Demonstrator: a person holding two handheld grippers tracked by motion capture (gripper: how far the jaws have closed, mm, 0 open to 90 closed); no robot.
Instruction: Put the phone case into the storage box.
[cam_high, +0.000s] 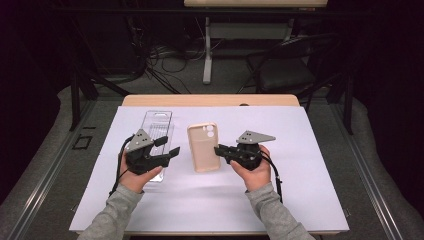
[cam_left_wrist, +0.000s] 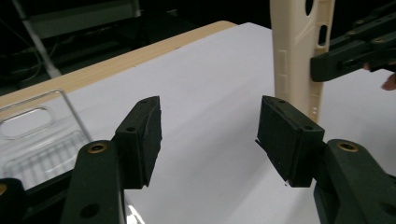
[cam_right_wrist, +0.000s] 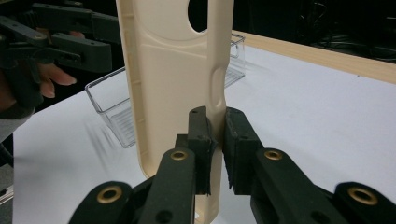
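Pinching the beige phone case (cam_right_wrist: 173, 93) by its edge, right claw (cam_right_wrist: 215, 135), left claw (cam_left_wrist: 208, 135) half open, empty.

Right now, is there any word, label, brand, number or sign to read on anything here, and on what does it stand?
None: no readable text on the beige phone case, the clear plastic tray, the white sheet, the left gripper or the right gripper.

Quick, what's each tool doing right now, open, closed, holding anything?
Left tool: open, nothing between its jaws, beside the clear plastic tray.
Right tool: closed on the side edge of the beige phone case, holding it.
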